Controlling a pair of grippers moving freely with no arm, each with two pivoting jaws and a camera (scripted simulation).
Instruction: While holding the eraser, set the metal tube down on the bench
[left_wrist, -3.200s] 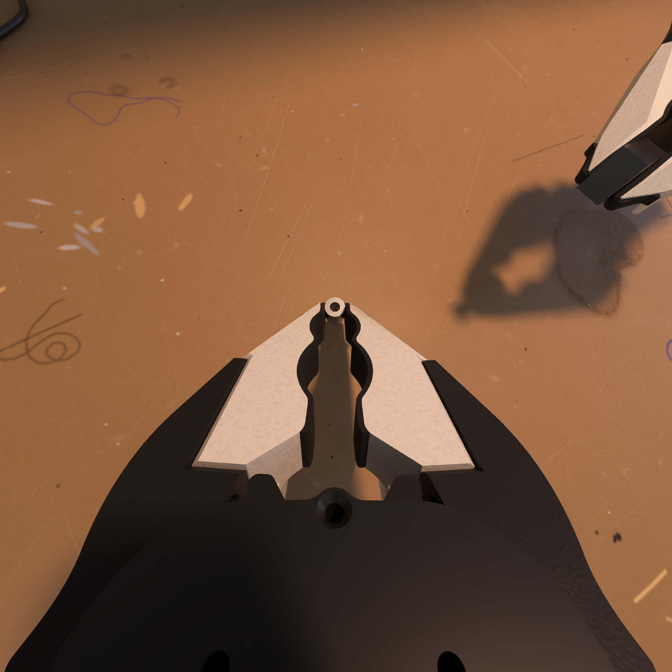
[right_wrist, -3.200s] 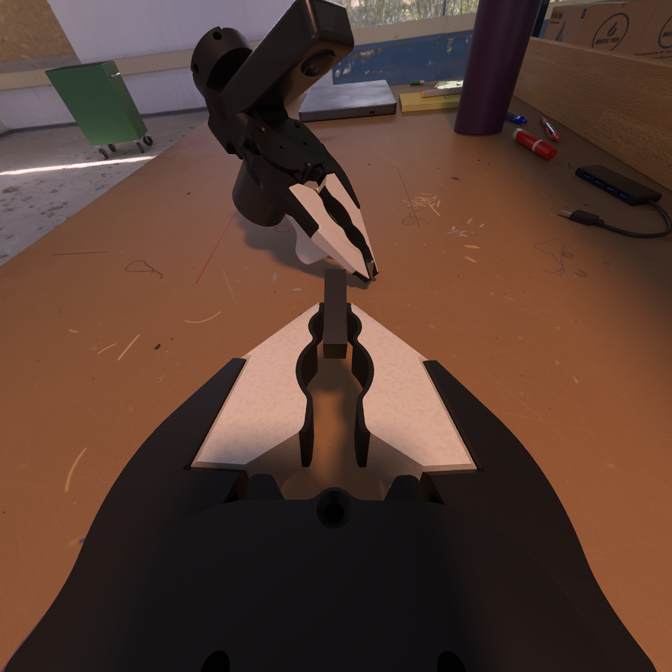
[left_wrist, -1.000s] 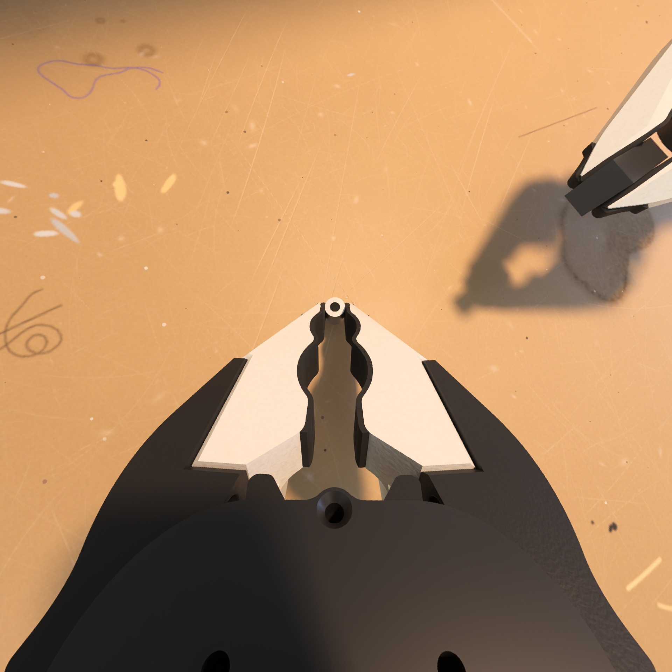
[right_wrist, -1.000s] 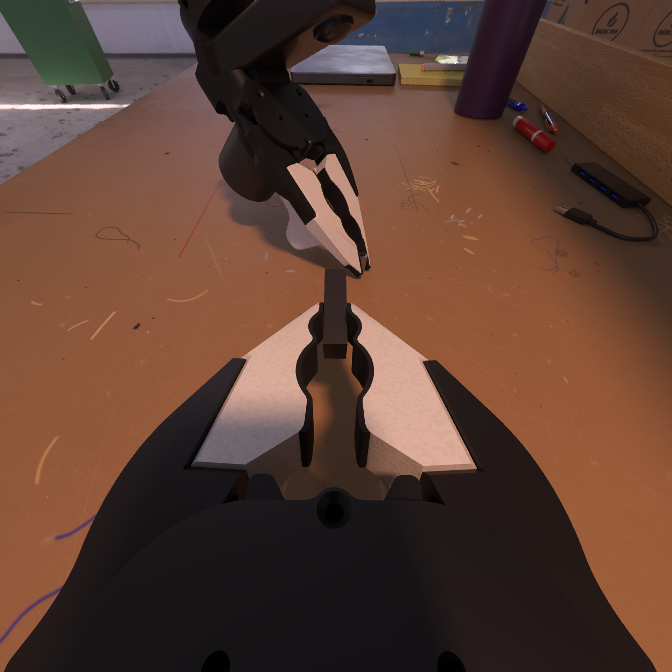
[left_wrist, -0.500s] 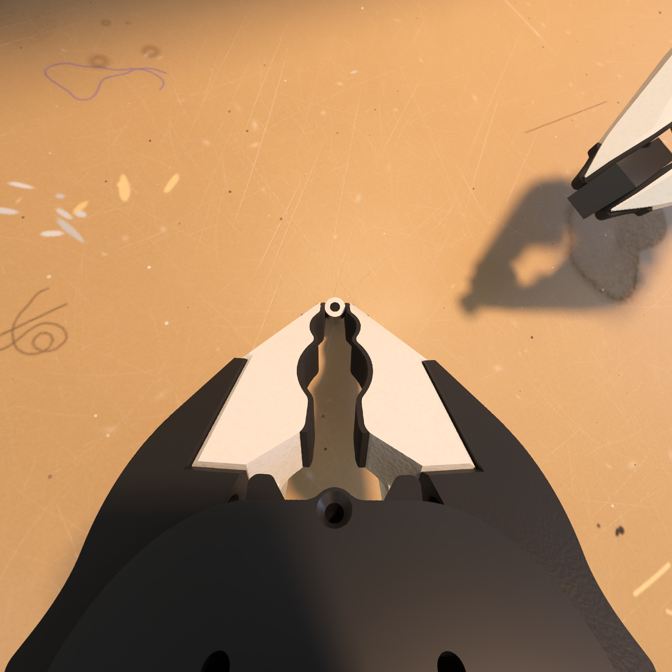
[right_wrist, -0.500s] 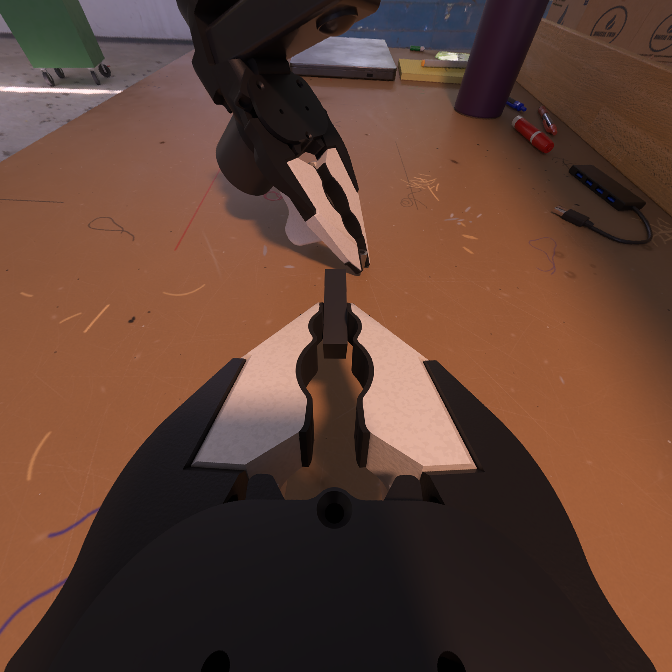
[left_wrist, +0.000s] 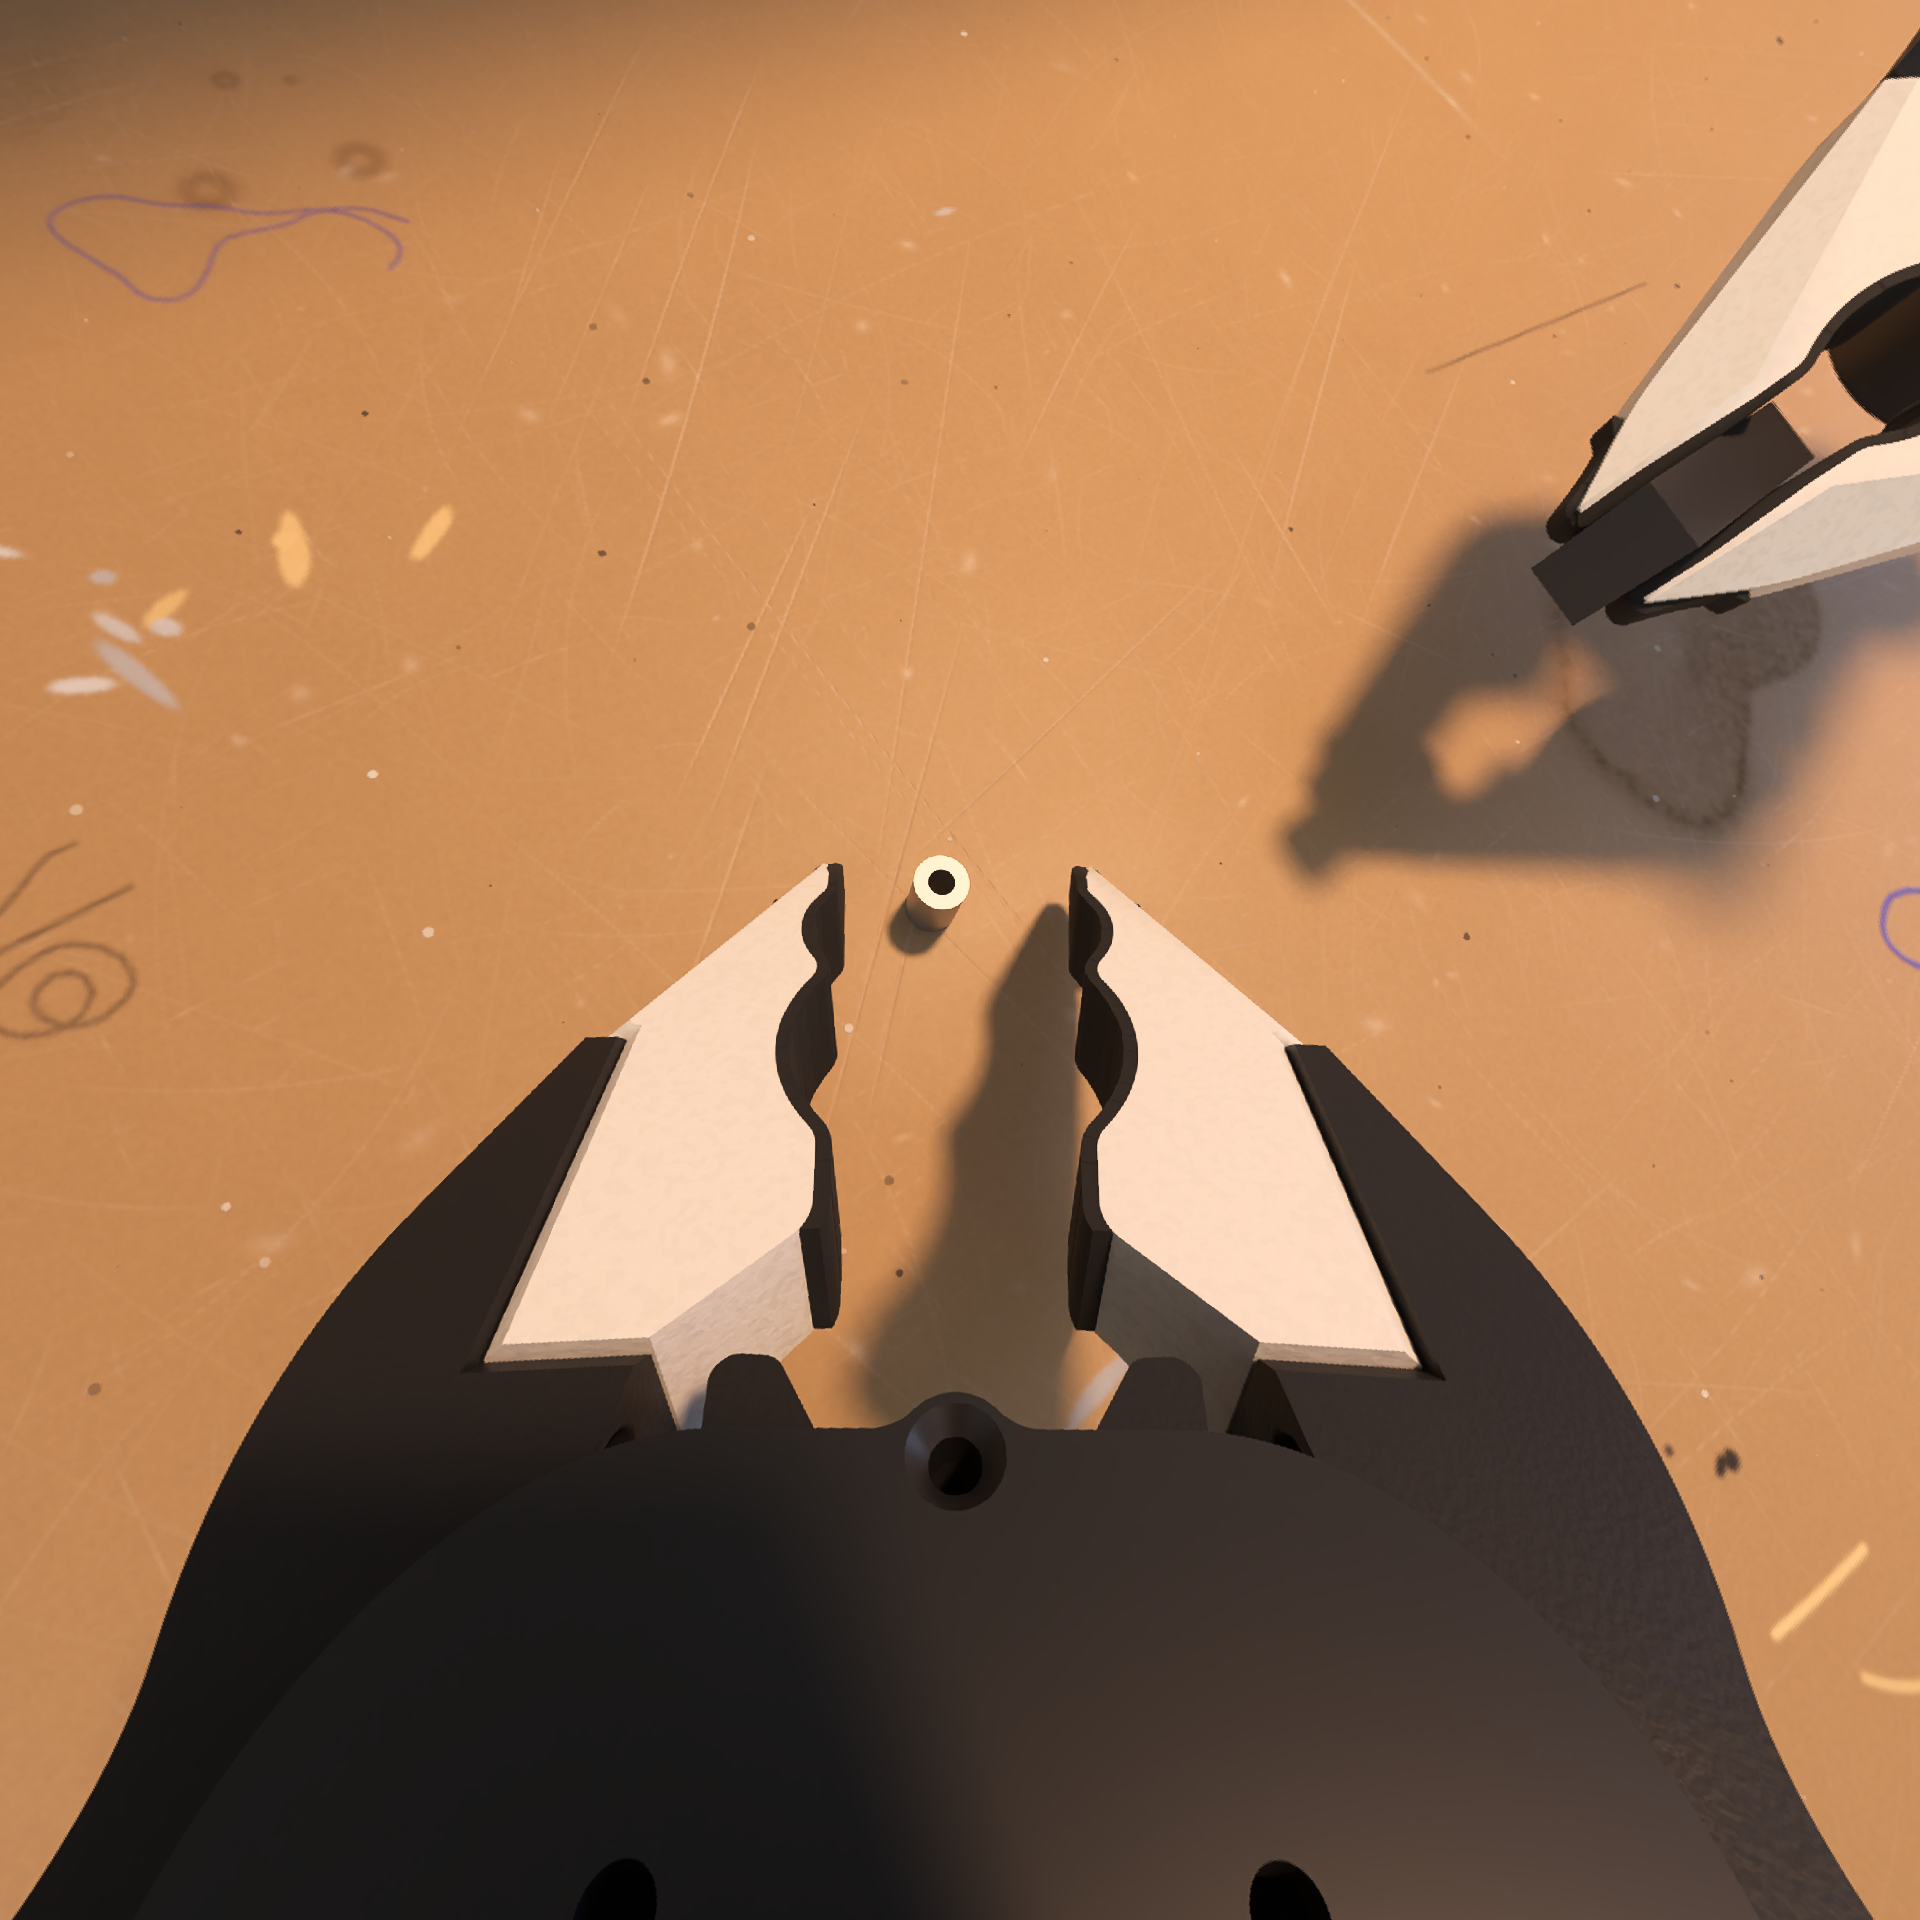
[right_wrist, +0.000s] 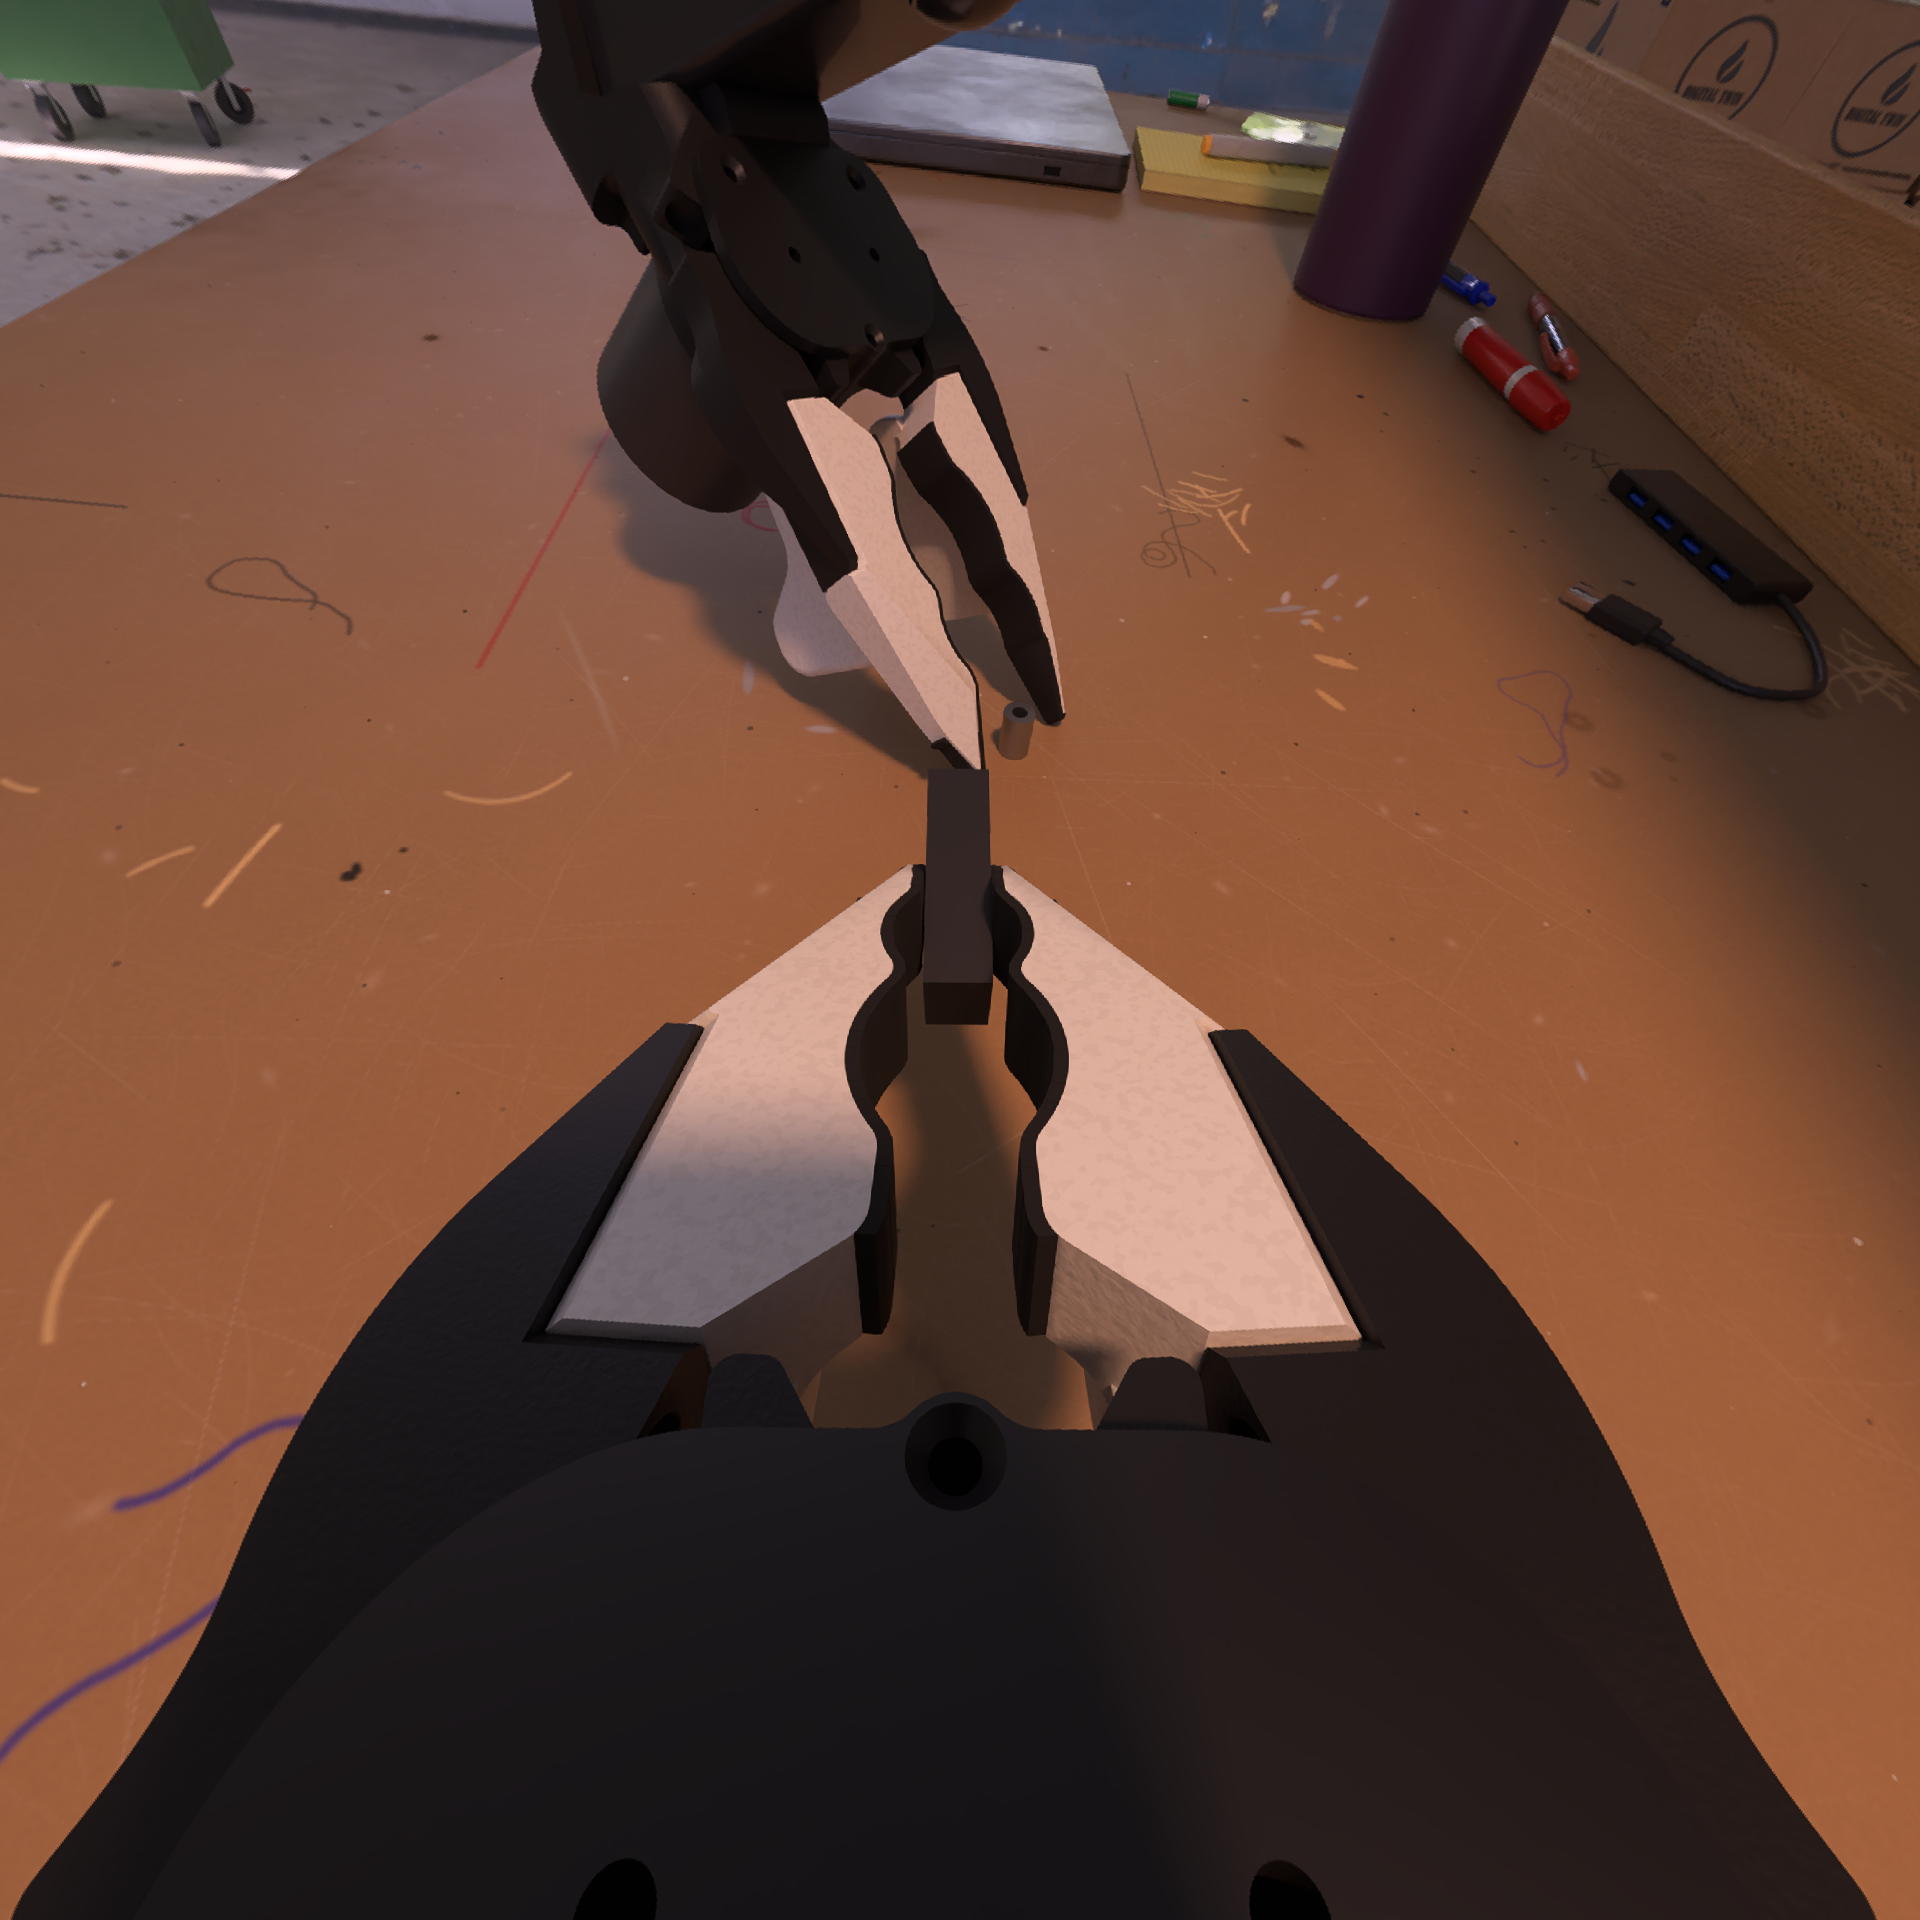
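Note:
A short metal tube (left_wrist: 938, 894) stands upright on the brown bench (left_wrist: 727, 416), between the tips of my left gripper (left_wrist: 954, 878). The left gripper is open and touches nothing. The tube also shows in the right wrist view (right_wrist: 1014, 729), standing between the left gripper's (right_wrist: 1013, 727) spread fingers. My right gripper (right_wrist: 956, 878) is shut on a dark rectangular eraser (right_wrist: 957, 894) and holds it above the bench. In the left wrist view the right gripper (left_wrist: 1605, 577) with the eraser (left_wrist: 1652, 535) is at the upper right.
In the right wrist view, at the far end of the bench, are a purple cylinder (right_wrist: 1403, 156), a grey laptop (right_wrist: 987, 114), a yellow pad (right_wrist: 1226, 166), red markers (right_wrist: 1512, 374) and a USB hub with cable (right_wrist: 1704, 551). A wooden wall (right_wrist: 1714, 260) runs along the right.
My left gripper has opened and let go of the metal tube, which now stands on the bench. The right gripper still holds the eraser.

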